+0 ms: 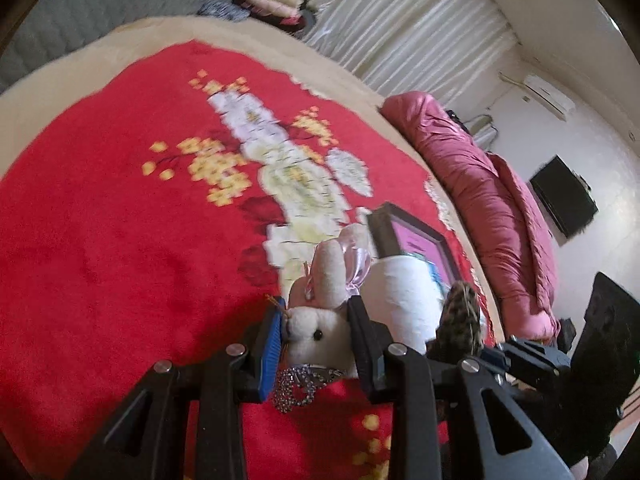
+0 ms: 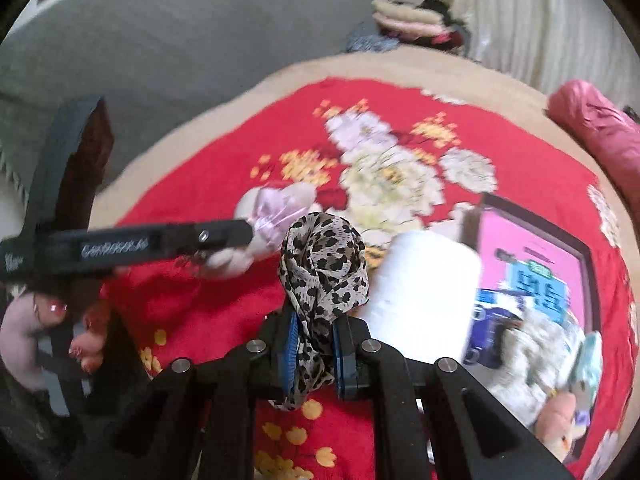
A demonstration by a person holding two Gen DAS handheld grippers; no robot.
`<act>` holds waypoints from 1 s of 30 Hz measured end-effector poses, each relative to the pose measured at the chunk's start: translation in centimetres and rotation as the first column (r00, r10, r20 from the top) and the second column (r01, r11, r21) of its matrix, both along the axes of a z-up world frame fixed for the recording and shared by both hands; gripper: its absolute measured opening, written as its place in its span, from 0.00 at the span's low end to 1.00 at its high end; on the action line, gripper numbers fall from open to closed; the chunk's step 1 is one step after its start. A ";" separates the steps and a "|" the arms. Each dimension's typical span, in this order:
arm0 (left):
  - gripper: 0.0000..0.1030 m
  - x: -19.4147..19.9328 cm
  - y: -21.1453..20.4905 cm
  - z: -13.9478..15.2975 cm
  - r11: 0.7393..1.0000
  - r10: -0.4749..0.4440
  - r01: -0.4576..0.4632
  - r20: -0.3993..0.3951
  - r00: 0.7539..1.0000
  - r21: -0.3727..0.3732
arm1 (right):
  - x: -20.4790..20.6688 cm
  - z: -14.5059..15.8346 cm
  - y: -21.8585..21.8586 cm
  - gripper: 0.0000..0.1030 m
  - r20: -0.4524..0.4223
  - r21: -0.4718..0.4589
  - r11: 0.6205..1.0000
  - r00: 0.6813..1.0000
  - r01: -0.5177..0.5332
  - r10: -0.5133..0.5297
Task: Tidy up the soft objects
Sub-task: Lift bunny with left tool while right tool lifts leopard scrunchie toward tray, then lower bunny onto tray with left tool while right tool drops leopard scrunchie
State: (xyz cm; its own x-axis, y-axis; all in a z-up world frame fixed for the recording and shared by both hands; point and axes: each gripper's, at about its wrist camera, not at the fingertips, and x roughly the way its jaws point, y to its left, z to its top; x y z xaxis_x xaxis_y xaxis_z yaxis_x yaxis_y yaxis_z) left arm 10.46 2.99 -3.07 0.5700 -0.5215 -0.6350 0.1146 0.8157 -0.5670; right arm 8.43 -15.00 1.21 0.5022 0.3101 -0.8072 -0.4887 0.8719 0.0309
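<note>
Both hand-held grippers loaded over the bed.
We see left hand-held gripper (image 1: pixel 316 336) clamping plush bunny (image 1: pixel 320 320), right hand-held gripper (image 2: pixel 314 350) pinching leopard scarf (image 2: pixel 324 264).

Each camera sits just behind its own gripper's two fingers and looks forward and steeply down onto the red flowered blanket (image 1: pixel 120 240), near to it. The left wrist view faces across the bed towards the pale curtain (image 1: pixel 408 28) and a wall, with the right gripper (image 1: pixel 460 332) at its lower right edge. The right wrist view faces the grey mattress (image 2: pixel 180 40) leaning behind the bed, with the left gripper (image 2: pixel 224 240) crossing its left side. Both views share the blanket's flower pattern, the white roll (image 1: pixel 404 296) and the pink box (image 1: pixel 420 240).
</note>
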 end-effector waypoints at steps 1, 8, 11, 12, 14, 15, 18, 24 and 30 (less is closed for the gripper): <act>0.31 -0.3 -0.6 0.6 1.000 -0.008 0.008 0.013 1.000 0.006 | -0.3 0.5 -0.5 0.14 0.014 0.016 1.000 1.000 0.016 -0.016; 0.31 -2.1 -5.4 4.5 0.995 -0.088 0.083 0.102 0.991 0.047 | -2.1 3.2 -6.2 0.15 0.091 0.097 0.987 0.987 0.125 -0.134; 0.31 -2.4 -8.3 5.6 0.989 -0.127 0.118 0.115 0.985 0.084 | -2.6 4.1 -9.1 0.15 0.110 0.127 0.976 0.975 0.179 -0.193; 0.31 -2.5 -9.2 5.8 0.988 -0.136 0.125 0.119 0.984 0.093 | -2.8 4.4 -10.4 0.15 0.120 0.135 0.969 0.968 0.206 -0.222; 0.31 -2.8 -10.9 6.5 0.984 -0.156 0.142 0.131 0.979 0.111 | -3.1 4.8 -12.3 0.15 0.137 0.141 0.960 0.955 0.243 -0.262; 0.31 -2.8 -12.0 6.7 0.981 -0.168 0.152 0.133 0.977 0.123 | -3.4 5.0 -13.5 0.15 0.148 0.140 0.953 0.946 0.270 -0.290; 0.31 -3.0 -14.9 7.5 0.970 -0.205 0.181 0.144 0.968 0.164 | -4.2 5.2 -16.2 0.15 0.168 0.133 0.935 0.922 0.330 -0.350; 0.31 -2.5 -19.5 8.1 0.948 -0.252 0.215 0.138 0.958 0.237 | -5.5 5.2 -20.3 0.15 0.191 0.157 0.902 0.883 0.403 -0.428; 0.31 -1.8 -23.1 7.7 0.924 -0.286 0.240 0.123 0.950 0.299 | -6.4 5.3 -23.3 0.15 0.199 0.211 0.867 0.848 0.452 -0.490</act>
